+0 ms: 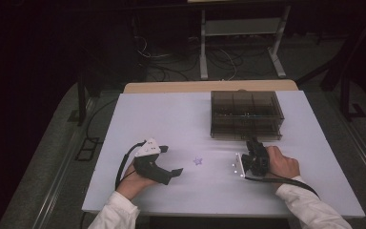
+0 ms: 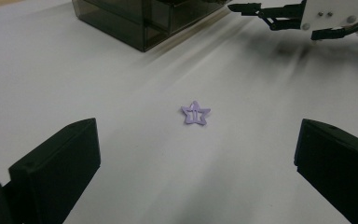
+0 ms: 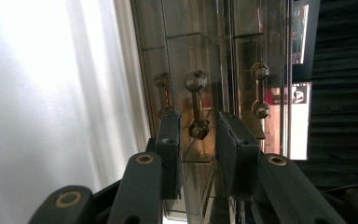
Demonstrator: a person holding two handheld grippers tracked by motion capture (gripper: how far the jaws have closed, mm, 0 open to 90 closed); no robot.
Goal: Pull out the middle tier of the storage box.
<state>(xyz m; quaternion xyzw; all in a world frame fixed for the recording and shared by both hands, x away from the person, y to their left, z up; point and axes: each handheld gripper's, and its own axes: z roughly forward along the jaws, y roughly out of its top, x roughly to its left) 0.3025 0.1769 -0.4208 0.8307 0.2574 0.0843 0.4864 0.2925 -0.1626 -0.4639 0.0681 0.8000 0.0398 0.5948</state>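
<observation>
High view: the right claw (image 1: 251,145) sits at the front face of the smoky drawer box (image 1: 246,114) on the white counter (image 1: 171,119), pointing at its lower right drawers. The left claw (image 1: 171,164) rests well apart from the box, aimed toward the purple star clip (image 1: 198,161) that lies flat between the two hands.

Left gripper view: the left claw's jaws stand wide apart, released, with nothing between them. The star clip (image 2: 196,114) lies straight ahead on the bare counter, not yet reached.

Right gripper view: the right claw (image 3: 198,140) brackets a brass drawer handle (image 3: 196,105), one jaw on either side of it. The handle's long axis runs along the jaws' length. The pads seem to stand just off it, so the claw reads as released, not grasping.

Nearer hand: right for the handle, left for the clip.
</observation>
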